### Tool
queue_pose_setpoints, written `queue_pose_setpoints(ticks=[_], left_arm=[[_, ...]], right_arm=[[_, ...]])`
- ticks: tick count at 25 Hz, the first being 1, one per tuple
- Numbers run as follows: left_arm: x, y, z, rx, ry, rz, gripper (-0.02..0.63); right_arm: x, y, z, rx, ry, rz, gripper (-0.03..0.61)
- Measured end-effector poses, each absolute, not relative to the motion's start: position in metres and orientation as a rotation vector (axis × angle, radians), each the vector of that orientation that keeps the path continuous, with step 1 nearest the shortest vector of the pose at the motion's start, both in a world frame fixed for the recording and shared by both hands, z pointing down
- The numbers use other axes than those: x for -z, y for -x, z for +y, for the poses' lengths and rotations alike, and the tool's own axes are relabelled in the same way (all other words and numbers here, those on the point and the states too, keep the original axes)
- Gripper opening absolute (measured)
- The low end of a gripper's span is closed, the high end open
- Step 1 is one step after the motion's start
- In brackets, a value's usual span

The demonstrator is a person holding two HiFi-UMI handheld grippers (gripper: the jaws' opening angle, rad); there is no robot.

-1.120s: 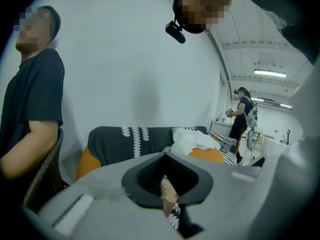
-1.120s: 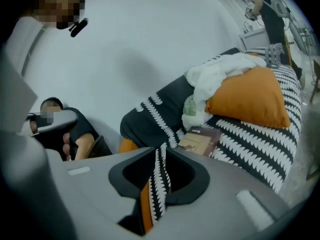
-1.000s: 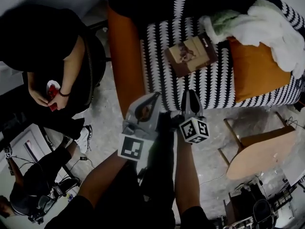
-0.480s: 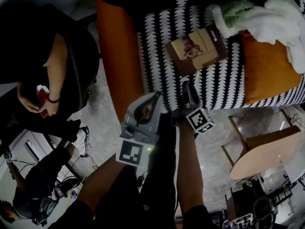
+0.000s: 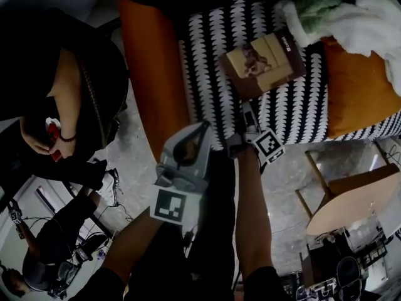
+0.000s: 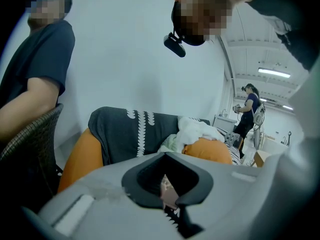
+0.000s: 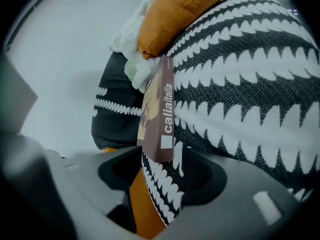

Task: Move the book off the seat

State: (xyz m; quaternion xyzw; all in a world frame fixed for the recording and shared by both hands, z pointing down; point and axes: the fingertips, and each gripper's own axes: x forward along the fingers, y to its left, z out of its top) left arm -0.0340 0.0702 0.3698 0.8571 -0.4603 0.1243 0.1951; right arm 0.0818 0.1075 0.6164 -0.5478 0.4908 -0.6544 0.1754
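Hovering at the front edge of the seat (image 5: 213,74), the right gripper (image 5: 249,119) lines up with the book (image 5: 266,64)

Brown and flat, the book (image 7: 160,109) lies on the black-and-white throw (image 5: 285,115) that covers the seat, near an orange cushion (image 5: 354,86) and a white blanket (image 5: 369,24). The right gripper (image 7: 160,174) has just been opening its jaws; they now stand wide apart, with the near end of the book in line between them but just beyond them, so nothing is gripped. The left gripper (image 5: 197,133) hangs beside the chair's orange side, short of the seat. In its own view the left gripper (image 6: 167,184) has its jaws drawn together and holds nothing. A person (image 5: 56,86) sits to the left, and a small wooden table (image 5: 351,199) stands on the floor to the right
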Motion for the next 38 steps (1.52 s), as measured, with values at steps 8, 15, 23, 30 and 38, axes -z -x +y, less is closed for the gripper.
queue_pose_setpoints(ticks=[8,15,23,30,38], left_arm=[[-0.369,0.049,0.071,-0.350,-2.383,-1.305,0.006],[-0.363,0.055,0.067,-0.330,-2.376,-1.310,0.006],[-0.371,0.052,0.070,-0.328,-2.382,-1.316,0.006],[-0.373,0.048,0.068,-0.344,-2.381,-1.309,0.006],[-0.354,0.037,0.076,-0.314,-2.398,-1.323,0.006]], right_arm=[[-0.616,-0.071,0.096,1.868,1.567,1.373,0.249],[-0.607,-0.063,0.074,1.816,1.478,1.438,0.186],[-0.616,-0.074,0.089,1.837,1.565,1.397,0.175],[-0.603,-0.082,0.087,1.767,1.594,1.471,0.165],[-0.572,-0.093,0.095,1.709,1.674,1.584,0.156]])
